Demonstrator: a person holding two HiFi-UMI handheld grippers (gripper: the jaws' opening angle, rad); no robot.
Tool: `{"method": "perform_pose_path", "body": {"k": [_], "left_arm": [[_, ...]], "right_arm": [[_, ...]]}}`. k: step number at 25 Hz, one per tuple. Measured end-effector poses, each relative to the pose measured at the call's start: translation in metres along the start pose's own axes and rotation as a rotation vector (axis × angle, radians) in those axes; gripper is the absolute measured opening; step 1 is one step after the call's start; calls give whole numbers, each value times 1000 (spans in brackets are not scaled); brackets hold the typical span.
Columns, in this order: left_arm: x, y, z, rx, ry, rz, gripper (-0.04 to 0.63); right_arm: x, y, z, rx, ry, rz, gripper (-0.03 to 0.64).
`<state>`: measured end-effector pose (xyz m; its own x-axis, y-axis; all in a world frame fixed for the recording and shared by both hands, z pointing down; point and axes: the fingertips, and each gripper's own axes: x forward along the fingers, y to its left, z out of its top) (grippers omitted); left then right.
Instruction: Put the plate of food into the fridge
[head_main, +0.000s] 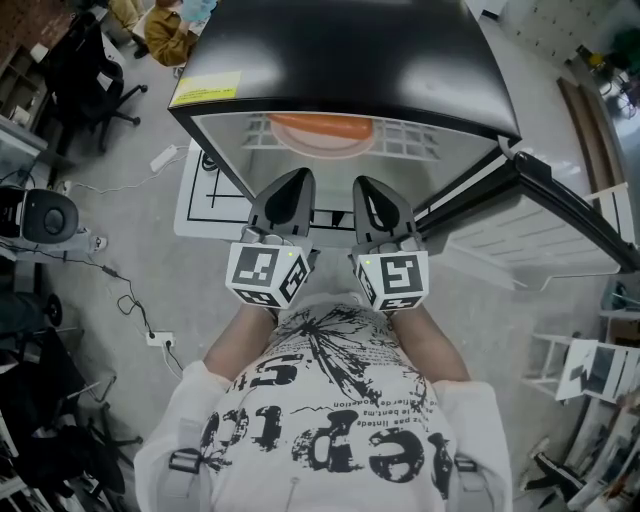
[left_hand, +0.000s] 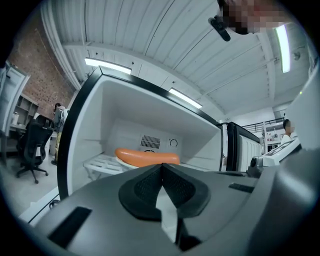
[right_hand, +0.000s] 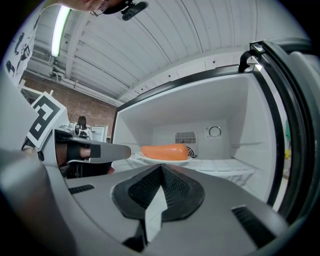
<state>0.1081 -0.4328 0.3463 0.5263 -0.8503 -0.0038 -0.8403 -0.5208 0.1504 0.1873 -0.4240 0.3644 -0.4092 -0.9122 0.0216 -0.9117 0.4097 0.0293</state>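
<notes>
An orange sausage (head_main: 322, 127) lies on a white plate (head_main: 318, 148) on the wire shelf (head_main: 405, 138) inside the open fridge (head_main: 340, 60). The sausage (left_hand: 147, 157) shows in the left gripper view, and in the right gripper view the sausage (right_hand: 165, 151) and its plate (right_hand: 162, 160) show too. My left gripper (head_main: 297, 180) and right gripper (head_main: 367, 186) hang side by side in front of the fridge opening, clear of the plate. Both are shut with nothing between the jaws. The left gripper (left_hand: 161, 166) and right gripper (right_hand: 161, 167) show their tips pressed together.
The fridge door (head_main: 545, 200) stands open to the right, with white door shelves (head_main: 520, 235). A floor mat (head_main: 205, 190) lies under the fridge's left side. Cables (head_main: 130, 300) and office chairs (head_main: 95, 70) are at the left. A person (head_main: 165, 30) sits at the far back.
</notes>
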Motion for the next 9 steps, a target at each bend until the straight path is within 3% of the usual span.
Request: {"method": "perform_pose_path", "body": {"k": [4,9], "left_arm": [[2,-4,-2,14,7,-8,8],[2,-6,-5,-35,15,-26,8]], "right_arm": [[-1,-2,1,-3,-2,-4,0],[-3,-3,-1,-2,3,-6,2]]}}
